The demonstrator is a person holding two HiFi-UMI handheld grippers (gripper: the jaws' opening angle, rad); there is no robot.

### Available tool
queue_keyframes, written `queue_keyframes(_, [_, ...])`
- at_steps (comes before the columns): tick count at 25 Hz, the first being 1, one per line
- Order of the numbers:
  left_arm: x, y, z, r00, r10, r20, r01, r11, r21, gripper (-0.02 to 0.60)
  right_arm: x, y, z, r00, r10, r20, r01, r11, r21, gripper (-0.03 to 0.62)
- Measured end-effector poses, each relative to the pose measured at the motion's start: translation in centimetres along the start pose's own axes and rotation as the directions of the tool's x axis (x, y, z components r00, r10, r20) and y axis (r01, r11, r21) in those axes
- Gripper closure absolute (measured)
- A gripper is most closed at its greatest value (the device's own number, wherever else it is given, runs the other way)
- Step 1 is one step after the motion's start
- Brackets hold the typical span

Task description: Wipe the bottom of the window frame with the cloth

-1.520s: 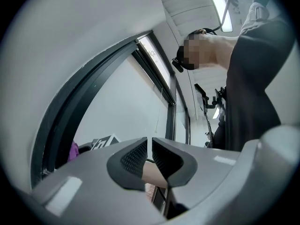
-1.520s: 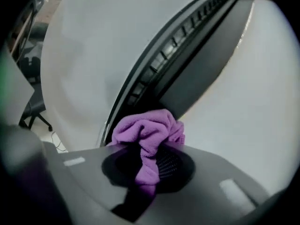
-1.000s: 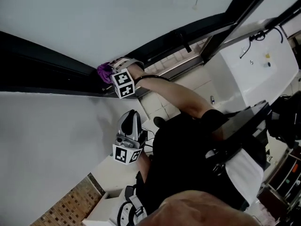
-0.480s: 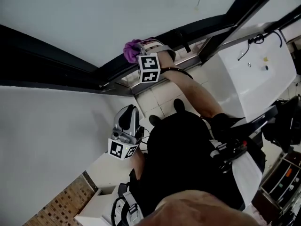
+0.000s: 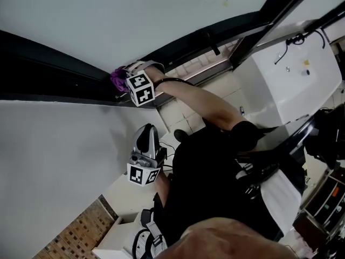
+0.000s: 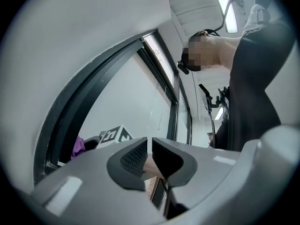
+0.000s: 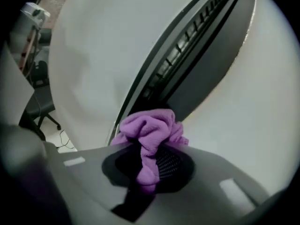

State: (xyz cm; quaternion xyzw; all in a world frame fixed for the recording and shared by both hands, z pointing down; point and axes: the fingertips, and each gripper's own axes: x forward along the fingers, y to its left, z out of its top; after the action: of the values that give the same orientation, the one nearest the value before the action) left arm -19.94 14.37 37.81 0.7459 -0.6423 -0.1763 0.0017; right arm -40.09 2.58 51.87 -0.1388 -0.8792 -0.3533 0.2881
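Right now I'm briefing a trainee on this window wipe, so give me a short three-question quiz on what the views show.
1. True or false: the left gripper holds the cloth.
2. What colour is the cloth? A green, B purple, C white.
3. Fill in: the cloth is clamped in the ___ gripper, up at the dark window frame.

Key:
1. False. The left gripper's jaws are together with nothing between them.
2. B.
3. Right. The right gripper is shut on the cloth.
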Motion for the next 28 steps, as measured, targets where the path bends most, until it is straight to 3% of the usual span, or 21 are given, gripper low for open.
queue_keyframes(3, [-0.1,0.0,0.1,1.000,0.005,0.000,-0.005,1.000,0.008,0.558,-2.9,-2.2,-5.8,0.988,-0.074,-0.133,0.076,0.997,0.012,0.537])
queue_keyframes(5, [0.0,0.0,0.2,1.000,0.000,-0.002,0.000,1.000,0.016,0.558,-6.7,-3.6,-11.5,0.955,-0.120,-0.272,0.145,0.986,0.077,0.537])
queue_keyframes(6, [0.0,0.1,0.3,1.000,-0.003,-0.001,0.003,1.000,0.015,0.558,-9.0,-4.2,-14.7,0.916,-0.137,-0.377,0.186,0.978,0.097,0.537])
queue_keyframes(8, [0.2,0.5,0.4,1.000,-0.010,0.015,0.011,1.000,-0.003,0.558,-13.3,-5.4,-20.5,0.795,-0.160,-0.584,0.250,0.965,0.076,0.537])
queue_keyframes(9, [0.5,0.5,0.5,1.000,-0.017,0.026,0.018,1.000,-0.015,0.558,-14.6,-5.7,-22.1,0.748,-0.173,-0.640,0.259,0.965,0.042,0.537])
queue_keyframes(10, [0.8,0.3,0.4,0.999,-0.027,0.032,0.028,0.999,-0.025,0.558,-15.1,-5.8,-22.6,0.726,-0.192,-0.660,0.252,0.968,-0.004,0.536])
queue_keyframes(12, [1.9,-0.7,-0.1,0.998,-0.060,0.020,0.061,0.998,-0.029,0.558,-14.9,-5.5,-22.4,0.718,-0.228,-0.658,0.213,0.971,-0.104,0.536])
queue_keyframes(16, [4.1,-3.3,-0.3,0.989,-0.146,0.007,0.146,0.989,-0.016,0.558,-18.4,-5.9,-23.4,0.700,-0.168,-0.694,0.125,0.986,-0.113,0.537])
queue_keyframes(19, [4.4,-3.1,-0.5,0.987,-0.158,0.012,0.158,0.987,-0.023,0.558,-18.3,-7.4,-23.8,0.670,-0.279,-0.688,0.074,0.947,-0.312,0.536])
queue_keyframes(21, [4.2,-2.9,-0.2,0.987,-0.162,0.014,0.163,0.986,-0.021,0.558,-17.4,-4.7,-24.1,0.694,-0.184,-0.696,-0.078,0.942,-0.327,0.546])
queue_keyframes(23, [3.7,-2.4,0.1,0.987,-0.157,0.021,0.157,0.987,-0.019,0.558,-17.8,-2.5,-23.3,0.718,-0.050,-0.695,-0.191,0.945,-0.266,0.539])
queue_keyframes(24, [3.4,-2.0,0.0,0.989,-0.143,0.029,0.144,0.989,-0.024,0.558,-17.7,-2.8,-22.9,0.738,-0.044,-0.673,-0.182,0.948,-0.261,0.537])
queue_keyframes(26, [2.9,-1.5,-0.7,0.994,-0.102,0.045,0.104,0.993,-0.046,0.558,-16.5,-4.7,-23.3,0.766,-0.128,-0.629,-0.106,0.941,-0.321,0.536])
queue_keyframes(28, [2.6,-1.7,-1.3,0.996,-0.065,0.059,0.069,0.995,-0.067,0.558,-16.4,-3.9,-25.0,0.745,-0.119,-0.656,-0.164,0.921,-0.353,0.540])
